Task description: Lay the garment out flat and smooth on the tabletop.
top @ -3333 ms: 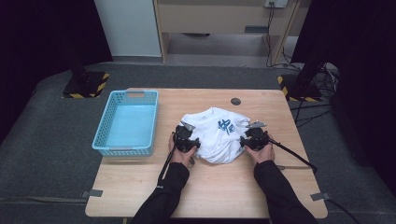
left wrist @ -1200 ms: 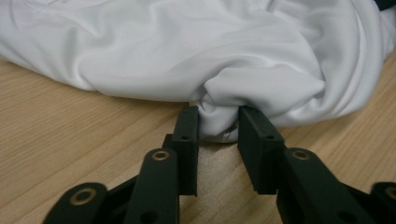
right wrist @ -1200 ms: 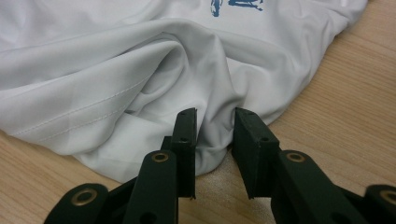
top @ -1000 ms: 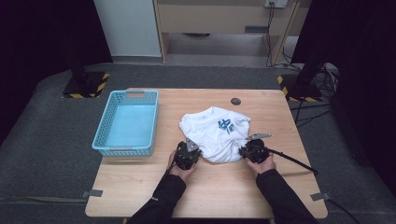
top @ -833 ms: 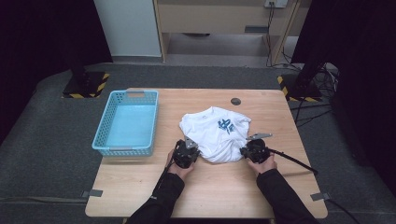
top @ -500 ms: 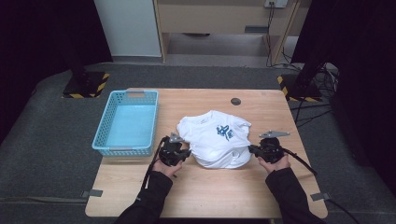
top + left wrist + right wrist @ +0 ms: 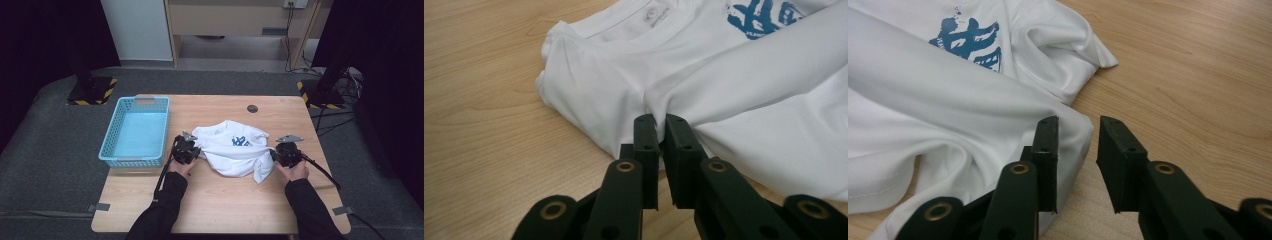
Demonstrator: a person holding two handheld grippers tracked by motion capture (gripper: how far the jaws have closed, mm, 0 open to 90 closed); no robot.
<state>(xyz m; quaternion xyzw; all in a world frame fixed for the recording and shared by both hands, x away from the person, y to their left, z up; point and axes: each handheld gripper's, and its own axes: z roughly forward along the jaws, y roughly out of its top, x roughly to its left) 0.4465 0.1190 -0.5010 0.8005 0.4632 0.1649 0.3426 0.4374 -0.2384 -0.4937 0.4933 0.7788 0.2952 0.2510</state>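
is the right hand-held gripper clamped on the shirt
No, in the right gripper view the right hand-held gripper has its jaws apart, with the white shirt lying beside the left jaw and bare table showing in the gap.

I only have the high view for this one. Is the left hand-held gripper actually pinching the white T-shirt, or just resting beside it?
Observer: Pinching. In the left gripper view, the left hand-held gripper is shut on a fold of the white T-shirt.
Operator: And the right one?
Observer: The right hand-held gripper has just been opening. Its jaws stand apart, with the shirt's edge lying loose in the gap and not pressed.
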